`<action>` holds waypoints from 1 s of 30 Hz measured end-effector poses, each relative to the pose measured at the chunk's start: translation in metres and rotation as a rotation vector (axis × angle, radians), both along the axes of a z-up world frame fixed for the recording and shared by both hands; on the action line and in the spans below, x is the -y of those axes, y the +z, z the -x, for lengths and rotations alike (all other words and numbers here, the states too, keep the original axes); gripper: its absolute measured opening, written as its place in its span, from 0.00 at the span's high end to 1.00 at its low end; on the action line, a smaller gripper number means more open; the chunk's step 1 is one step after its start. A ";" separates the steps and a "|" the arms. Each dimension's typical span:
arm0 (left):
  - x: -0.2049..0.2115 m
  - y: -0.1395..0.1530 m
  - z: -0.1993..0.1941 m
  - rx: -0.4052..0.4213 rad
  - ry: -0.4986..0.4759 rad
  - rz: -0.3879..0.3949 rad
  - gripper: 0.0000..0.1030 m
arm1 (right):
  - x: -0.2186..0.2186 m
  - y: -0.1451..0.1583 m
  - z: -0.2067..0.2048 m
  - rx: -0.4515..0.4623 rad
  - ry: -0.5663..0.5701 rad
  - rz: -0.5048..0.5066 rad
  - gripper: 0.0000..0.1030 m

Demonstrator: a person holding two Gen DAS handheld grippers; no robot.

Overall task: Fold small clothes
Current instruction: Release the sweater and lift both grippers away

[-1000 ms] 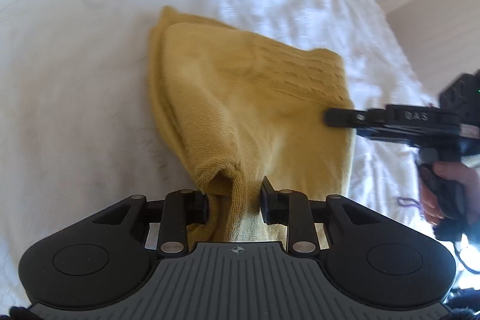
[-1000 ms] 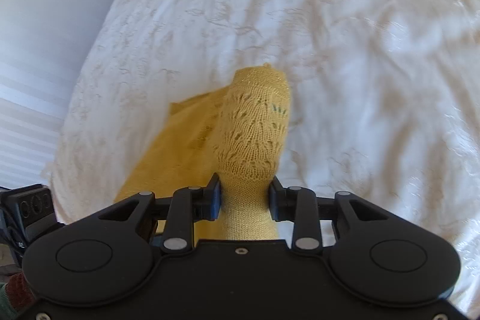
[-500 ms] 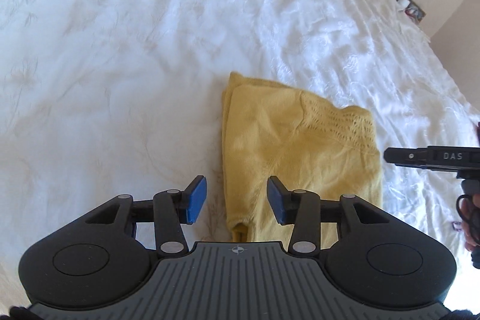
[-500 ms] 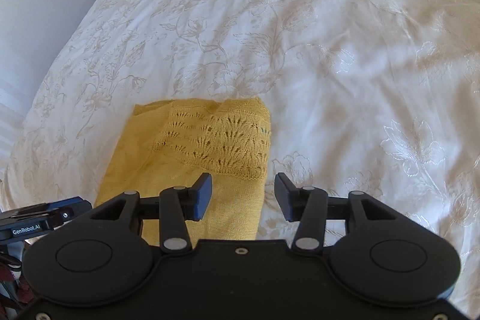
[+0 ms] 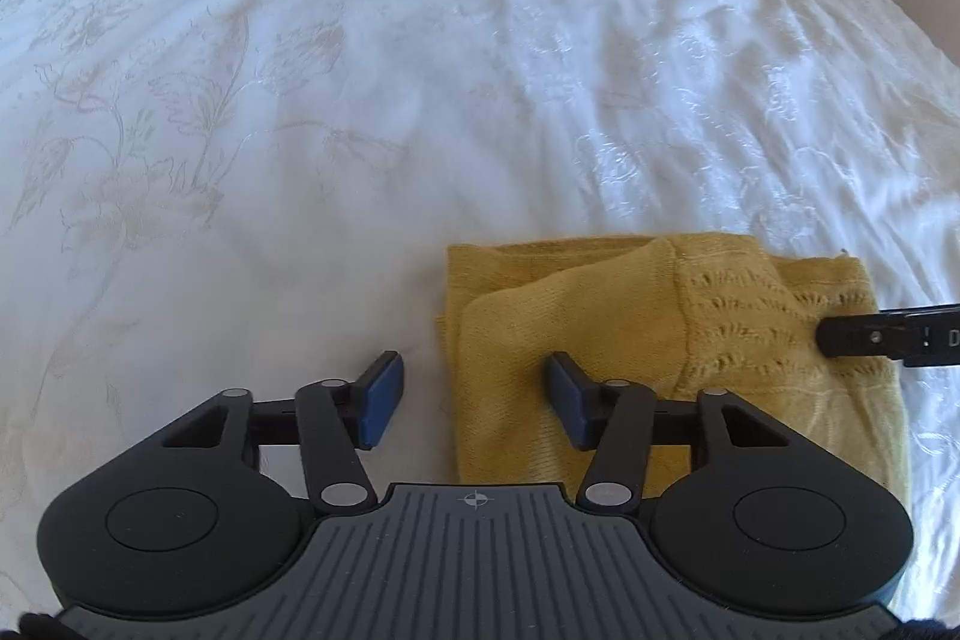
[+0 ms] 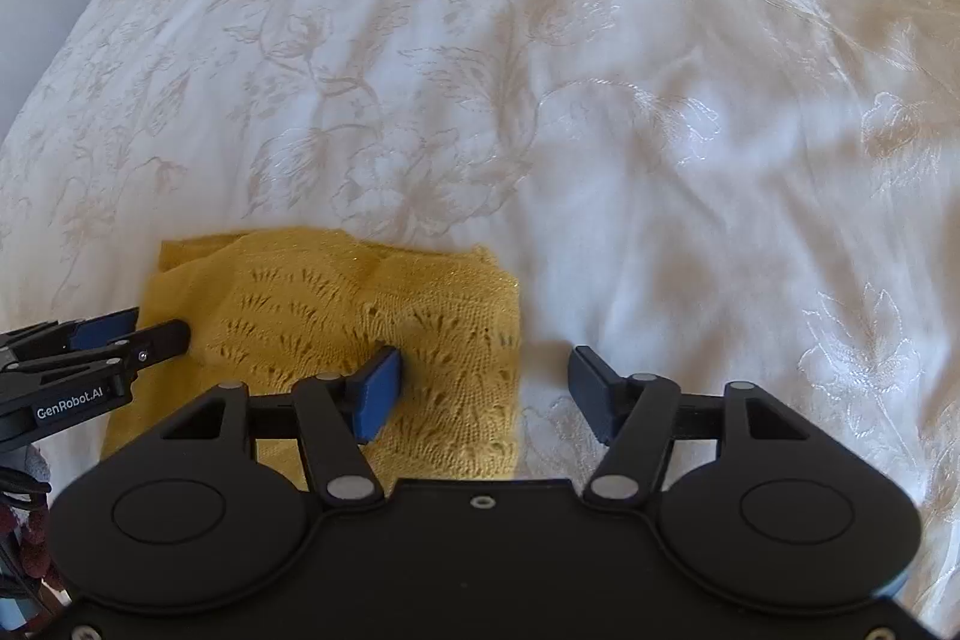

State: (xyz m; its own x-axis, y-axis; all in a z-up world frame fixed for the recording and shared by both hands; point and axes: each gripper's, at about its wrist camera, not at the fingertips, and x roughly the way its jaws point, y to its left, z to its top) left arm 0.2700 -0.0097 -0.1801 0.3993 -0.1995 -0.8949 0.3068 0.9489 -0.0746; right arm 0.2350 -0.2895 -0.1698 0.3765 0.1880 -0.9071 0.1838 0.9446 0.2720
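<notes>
Mustard-yellow knit garment (image 5: 606,322), openwork lace rows across one part, plain knit elsewhere. Bedspread (image 5: 360,99) white, tone-on-tone floral damask pattern. Left tool (image 5: 474,391) and right tool (image 6: 483,388): black bodies, blue pads.

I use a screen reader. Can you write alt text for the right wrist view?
A folded yellow knit garment lies on a white bedspread, below the open right claw. The left claw reaches in from the left.

Both wrist views look down, close — share yellow knit (image 5: 606,340) (image 6: 336,310).
</notes>
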 end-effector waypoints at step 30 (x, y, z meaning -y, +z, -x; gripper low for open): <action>-0.039 0.104 0.167 0.128 0.145 -0.065 0.02 | -0.046 0.083 0.168 0.188 -0.036 0.048 0.01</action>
State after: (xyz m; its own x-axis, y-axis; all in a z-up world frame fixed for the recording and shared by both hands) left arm 0.1033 0.0297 -0.0758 0.5308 -0.0752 -0.8442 0.1699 0.9853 0.0191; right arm 0.0665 -0.2436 -0.0864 0.5460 0.1295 -0.8277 0.1681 0.9510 0.2596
